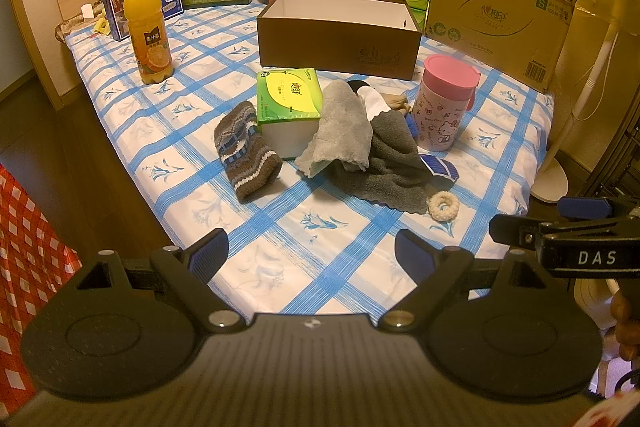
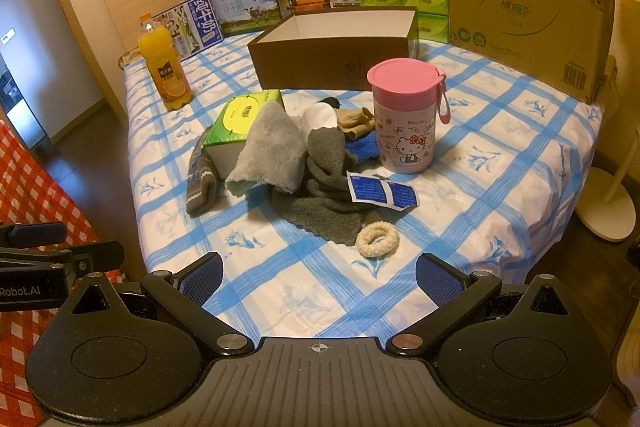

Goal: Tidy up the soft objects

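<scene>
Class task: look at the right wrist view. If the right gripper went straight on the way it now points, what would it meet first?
Probably the bare checked tablecloth, since the right gripper tilts downward with open jaws. Just beyond lies the cream fabric ring, then the dark grey towel. Depth is hard to judge in this fisheye view.

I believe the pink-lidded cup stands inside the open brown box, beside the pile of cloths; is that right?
Not quite. The pink-lidded cup stands on the bedsheet in front of the open brown box, not inside it. It is beside the pile of cloths, as the right wrist view shows.
</scene>
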`<state>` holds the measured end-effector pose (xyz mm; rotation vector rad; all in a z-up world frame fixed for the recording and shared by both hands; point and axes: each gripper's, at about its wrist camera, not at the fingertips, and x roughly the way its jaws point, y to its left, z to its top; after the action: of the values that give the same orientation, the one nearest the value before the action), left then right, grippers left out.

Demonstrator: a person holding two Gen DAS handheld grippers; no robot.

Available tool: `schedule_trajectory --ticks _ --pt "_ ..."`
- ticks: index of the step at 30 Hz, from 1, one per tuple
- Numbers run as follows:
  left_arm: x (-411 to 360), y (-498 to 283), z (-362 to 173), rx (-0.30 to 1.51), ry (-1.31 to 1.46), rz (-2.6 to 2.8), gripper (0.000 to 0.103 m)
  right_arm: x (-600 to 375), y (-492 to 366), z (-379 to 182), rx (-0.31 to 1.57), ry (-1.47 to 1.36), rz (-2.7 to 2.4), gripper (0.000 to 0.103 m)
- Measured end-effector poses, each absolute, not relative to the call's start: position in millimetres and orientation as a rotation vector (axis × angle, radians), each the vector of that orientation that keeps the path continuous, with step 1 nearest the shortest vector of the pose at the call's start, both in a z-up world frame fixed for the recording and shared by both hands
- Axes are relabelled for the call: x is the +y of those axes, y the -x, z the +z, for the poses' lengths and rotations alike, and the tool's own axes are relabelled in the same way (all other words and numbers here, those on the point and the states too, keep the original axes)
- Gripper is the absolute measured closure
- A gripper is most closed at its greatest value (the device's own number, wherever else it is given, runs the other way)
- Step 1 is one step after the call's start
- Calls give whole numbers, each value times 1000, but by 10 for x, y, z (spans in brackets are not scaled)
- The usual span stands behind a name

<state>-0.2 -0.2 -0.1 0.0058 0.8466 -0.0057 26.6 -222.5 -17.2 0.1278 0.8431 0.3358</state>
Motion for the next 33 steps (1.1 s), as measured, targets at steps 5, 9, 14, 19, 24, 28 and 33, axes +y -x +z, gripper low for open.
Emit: schedule_trajectory --ticks 5,9,14,19,24,28,33 --pt "-2 2 -1 846 -5 -5 14 -2223 -265 -173 843 -128 335 1" --pt "-2 2 0 847 -5 -6 14 -2224 -265 -170 843 -128 335 1" --pt "-2 2 -1 846 -5 -6 14 -2225 -265 -167 842 -128 336 1" --pt "-42 0 54 845 -6 -6 14 -2225 -266 -165 842 -129 335 1" --pt "-38 -1 51 845 -5 -6 14 -2226 -266 -161 842 -129 336 1" --pt "-35 0 46 845 -6 -6 14 -2225 -266 -160 842 -130 336 1" --pt "-45 -2 60 846 -5 -6 14 -2222 -268 -160 842 -130 337 1"
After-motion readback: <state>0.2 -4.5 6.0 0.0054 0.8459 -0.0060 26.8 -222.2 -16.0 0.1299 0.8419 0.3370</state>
